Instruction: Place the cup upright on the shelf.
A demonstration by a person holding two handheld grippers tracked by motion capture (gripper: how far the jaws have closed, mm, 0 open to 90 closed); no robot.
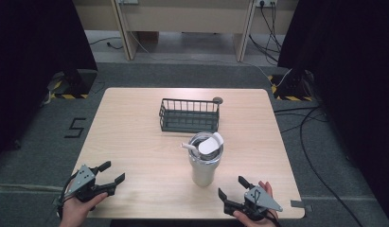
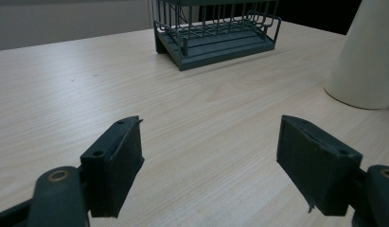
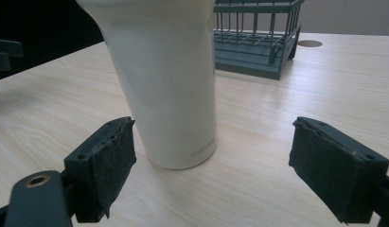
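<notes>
while both hands low at the near edge, left tool [image 1: 108, 172] and right tool [image 1: 231, 187] wide, flanking the tumbler [image 1: 204, 163]

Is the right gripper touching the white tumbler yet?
Apart. The right gripper view shows the right gripper open, bare table between its jaws and the white tumbler.

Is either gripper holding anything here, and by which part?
Nothing is held. The left gripper and right gripper are both open; the tumbler stands untouched.
</notes>
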